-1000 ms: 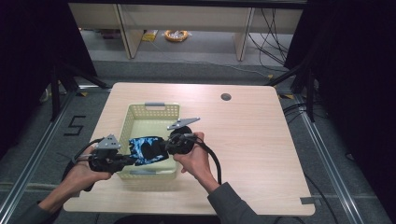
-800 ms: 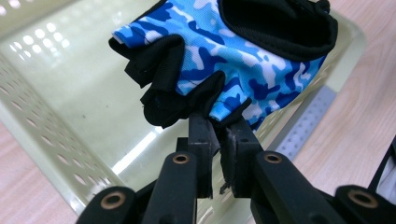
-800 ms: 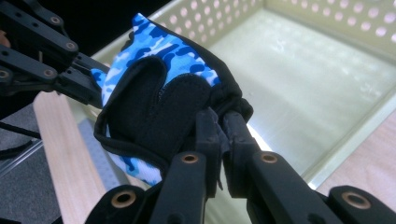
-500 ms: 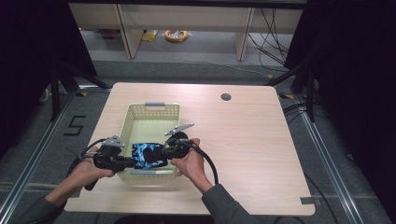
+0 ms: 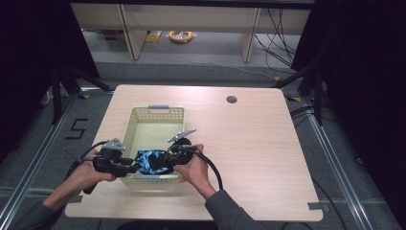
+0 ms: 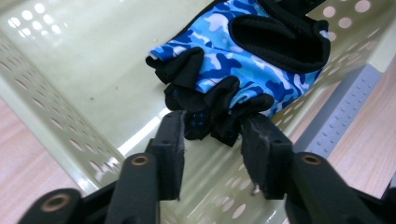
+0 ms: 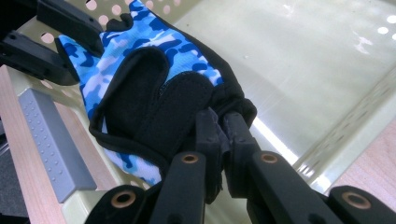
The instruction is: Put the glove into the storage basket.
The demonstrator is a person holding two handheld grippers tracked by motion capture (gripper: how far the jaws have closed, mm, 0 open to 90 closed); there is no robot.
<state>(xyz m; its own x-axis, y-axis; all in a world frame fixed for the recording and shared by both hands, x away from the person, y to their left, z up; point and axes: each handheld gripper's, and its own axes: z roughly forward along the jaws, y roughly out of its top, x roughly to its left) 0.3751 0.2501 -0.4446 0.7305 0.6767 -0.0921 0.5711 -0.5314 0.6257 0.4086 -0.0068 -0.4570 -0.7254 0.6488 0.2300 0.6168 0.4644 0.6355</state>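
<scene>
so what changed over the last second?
Both grippers carried the blue camo glove down into the basket. The left gripper has just been opening: its fingers now flank the glove's fingertips without pinching. The right gripper stays shut on the cuff. The basket hasn't moved.

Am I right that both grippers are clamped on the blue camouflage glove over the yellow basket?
Not quite. The right gripper is clamped on the glove over the basket, but the left gripper view shows the left gripper has just been opening, the glove's fingertips loose between its jaws.

A lab – black curtains (image 5: 364, 72), floor rails (image 5: 28, 167), loose cables (image 5: 275, 28) behind.
</scene>
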